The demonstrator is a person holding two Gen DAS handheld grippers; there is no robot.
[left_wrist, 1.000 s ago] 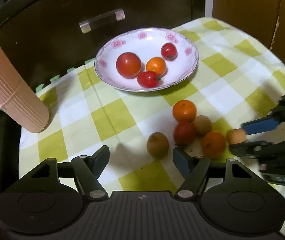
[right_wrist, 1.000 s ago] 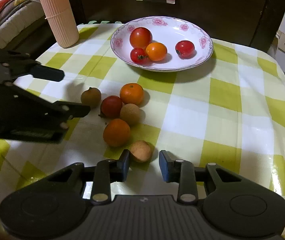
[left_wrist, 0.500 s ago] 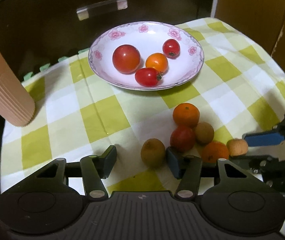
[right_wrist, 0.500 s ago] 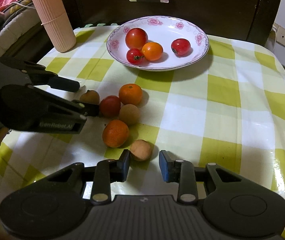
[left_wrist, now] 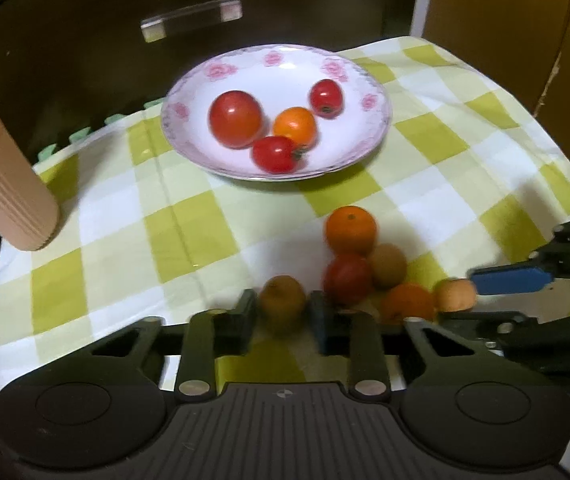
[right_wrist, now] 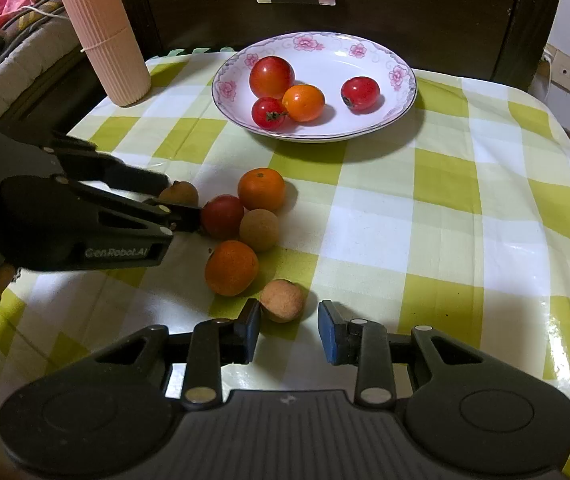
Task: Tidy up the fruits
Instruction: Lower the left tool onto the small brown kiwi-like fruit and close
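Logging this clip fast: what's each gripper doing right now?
Left gripper: shut on the brown fruit.
Right gripper: open, pale fruit between its fingers, not gripped.

Checked tablecloth [right_wrist: 425, 216] right of the loose fruit cluster [right_wrist: 259, 220] lies open; plate [right_wrist: 401, 92] (far side) and pink cylinder [right_wrist: 105, 36] block beyond.

**Warm indoor light, one view smeared**

The left wrist view is soft with motion blur, worst on the fruit low in the frame; the right wrist view is sharp (glare streaks the tablecloth [right_wrist: 533, 248] at lower right); the plate [right_wrist: 401, 96] casts a shadow toward the camera; fisheye bending darkens every corner.
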